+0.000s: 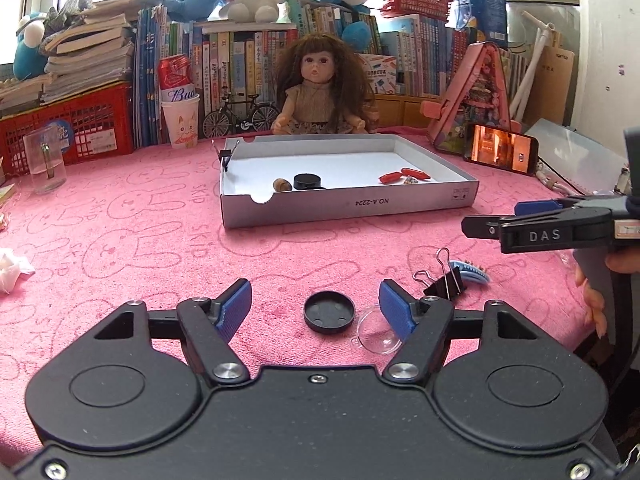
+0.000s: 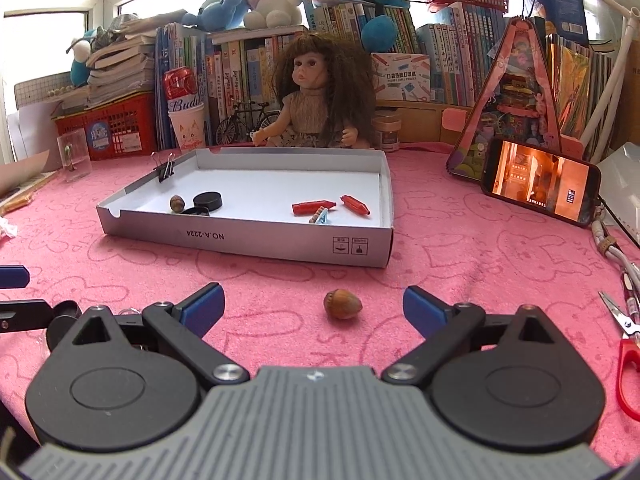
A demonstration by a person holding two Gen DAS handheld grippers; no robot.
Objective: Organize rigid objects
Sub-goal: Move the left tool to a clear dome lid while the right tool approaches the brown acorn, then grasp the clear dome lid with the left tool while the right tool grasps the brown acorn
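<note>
On the pink bunny-print cloth (image 1: pixel 120 240) the left gripper (image 1: pixel 316 306) hangs low with its blue-padded jaws spread wide, nothing between them but a round black plastic cap (image 1: pixel 329 312) lying flat, underside up, showing four shallow dimples. Touching the cap's right edge is a small clear plastic dome (image 1: pixel 378 334), and just beyond the right pad lie a black binder clip with wire handles (image 1: pixel 442 280) and a little blue comb-like clip (image 1: pixel 474 274).

The right gripper (image 2: pixel 314 308) is likewise spread open, and a glossy brown acorn with a rough tan cap (image 2: pixel 343 304) rests on the cloth between its fingers, touching neither.

Further back stands a shallow grey cardboard box lid (image 2: pixel 248 236), holding another acorn, black caps, two red crayon-shaped pieces and a blue clip.
</note>
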